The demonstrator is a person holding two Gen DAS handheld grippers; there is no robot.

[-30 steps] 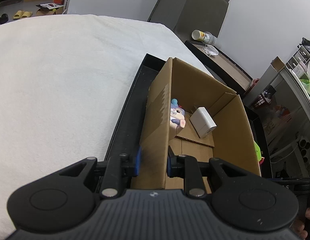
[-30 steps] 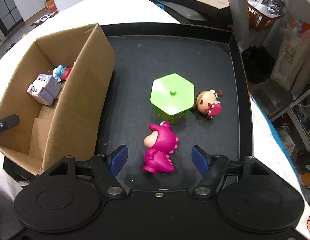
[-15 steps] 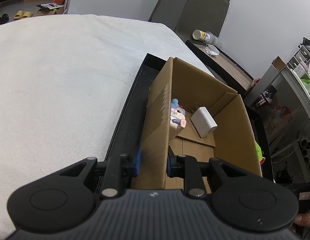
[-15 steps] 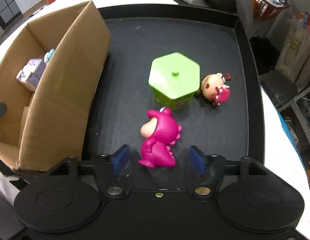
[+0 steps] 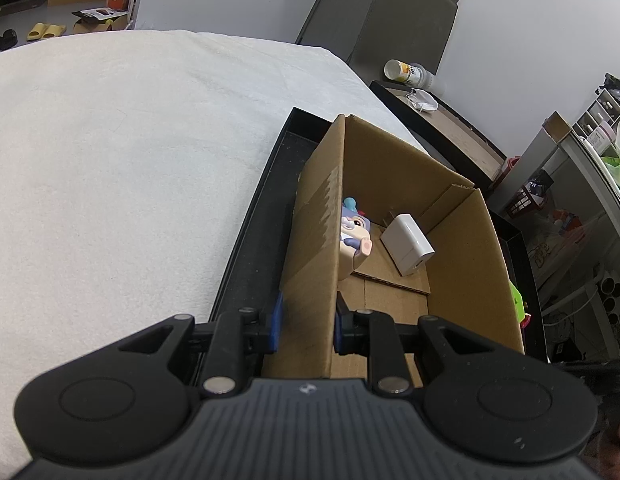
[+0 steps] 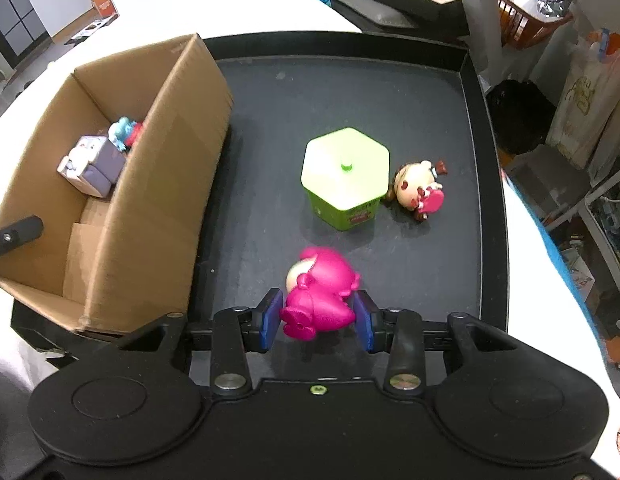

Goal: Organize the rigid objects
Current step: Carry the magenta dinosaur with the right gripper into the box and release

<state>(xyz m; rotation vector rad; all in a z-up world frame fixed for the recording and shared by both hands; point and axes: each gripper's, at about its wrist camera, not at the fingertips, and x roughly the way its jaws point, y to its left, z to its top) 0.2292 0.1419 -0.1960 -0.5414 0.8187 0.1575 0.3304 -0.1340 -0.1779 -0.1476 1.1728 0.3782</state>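
Note:
My right gripper (image 6: pixel 318 316) is shut on a pink dinosaur figure (image 6: pixel 319 300), with a blue pad pressed on each of its sides, over the black tray (image 6: pixel 349 80). Beyond it stand a green hexagonal box (image 6: pixel 343 176) and, lying beside that, a small doll figure (image 6: pixel 417 192). My left gripper (image 5: pixel 306 320) is shut on the near left wall of the open cardboard box (image 5: pixel 313 240), which stands at the tray's left end. Inside the box lie a white charger (image 5: pixel 407 244) and a purple toy figure (image 5: pixel 353 232). A blue and red figure (image 6: pixel 126 134) sits behind the purple one.
A white cloth (image 5: pixel 130 160) covers the table left of the tray. A second dark tray with a mask (image 5: pixel 421 102) and a cup lies beyond. Shelves and bags crowd the right side. One left-gripper finger (image 6: pixel 14 236) shows at the box's edge in the right wrist view.
The right gripper's jaws have closed from wide apart onto the pink dinosaur, which now leans forward between the pads. The left gripper and the box have not moved.

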